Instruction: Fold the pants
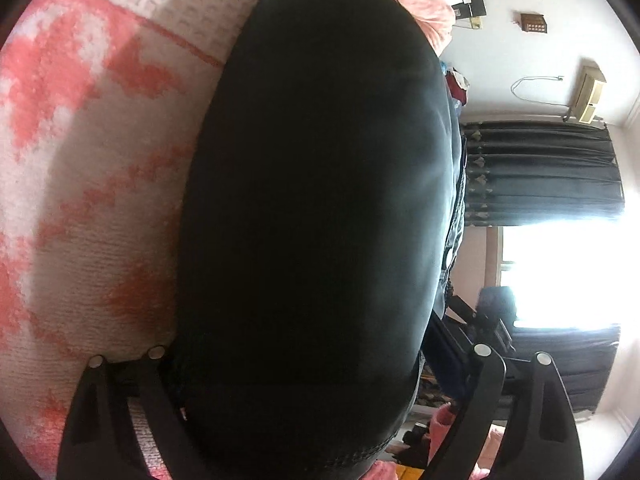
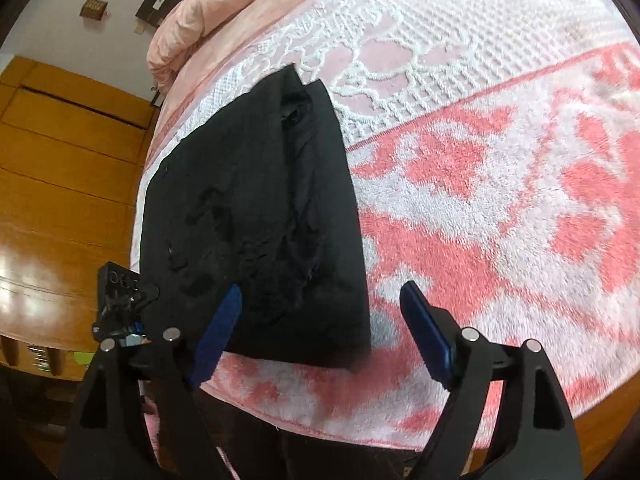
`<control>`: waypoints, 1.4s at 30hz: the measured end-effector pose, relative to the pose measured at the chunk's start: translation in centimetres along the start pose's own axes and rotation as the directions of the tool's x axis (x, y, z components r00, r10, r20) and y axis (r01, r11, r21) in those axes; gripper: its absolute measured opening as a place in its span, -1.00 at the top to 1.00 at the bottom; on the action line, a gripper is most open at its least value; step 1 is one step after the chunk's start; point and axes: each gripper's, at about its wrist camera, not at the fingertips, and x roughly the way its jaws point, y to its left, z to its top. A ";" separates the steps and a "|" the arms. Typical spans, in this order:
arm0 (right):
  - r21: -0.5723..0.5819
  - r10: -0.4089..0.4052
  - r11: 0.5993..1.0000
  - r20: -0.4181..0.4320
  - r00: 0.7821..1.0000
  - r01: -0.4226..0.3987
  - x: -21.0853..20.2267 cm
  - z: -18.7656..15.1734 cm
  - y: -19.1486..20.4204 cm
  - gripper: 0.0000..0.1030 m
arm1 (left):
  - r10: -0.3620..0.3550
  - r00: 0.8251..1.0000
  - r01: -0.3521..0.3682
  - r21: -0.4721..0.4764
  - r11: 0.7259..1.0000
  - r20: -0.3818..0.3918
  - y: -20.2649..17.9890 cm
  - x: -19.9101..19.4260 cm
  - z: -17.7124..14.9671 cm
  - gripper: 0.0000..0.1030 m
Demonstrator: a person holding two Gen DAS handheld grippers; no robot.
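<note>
The black pants [image 2: 256, 216] lie folded into a compact rectangle on the pink and white bedspread [image 2: 500, 200], near the bed's left edge. My right gripper [image 2: 320, 312] is open just above the fold's near right corner, its blue pads [image 2: 424, 328] apart and holding nothing. In the left wrist view the black pants [image 1: 312, 220] fill the middle of the frame, very close to the camera. The left gripper's arms show at the bottom, wide apart on either side of the cloth, and its fingertips are hidden by the fabric. The other gripper's body [image 2: 120, 300] shows at the pants' left edge.
A pink quilt [image 2: 208, 12] is bunched at the head of the bed. A wooden floor and a wooden cabinet [image 2: 60, 160] lie left of the bed. Dark curtains [image 1: 540, 172] and a bright window [image 1: 560, 272] show in the left wrist view.
</note>
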 end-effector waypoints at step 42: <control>-0.197 0.249 0.951 0.038 0.968 -0.237 -1.6 0.8 5.4 0.32 | 0.014 0.981 -0.042 0.141 0.989 0.195 -6.1 -2.8 -1.6 0.13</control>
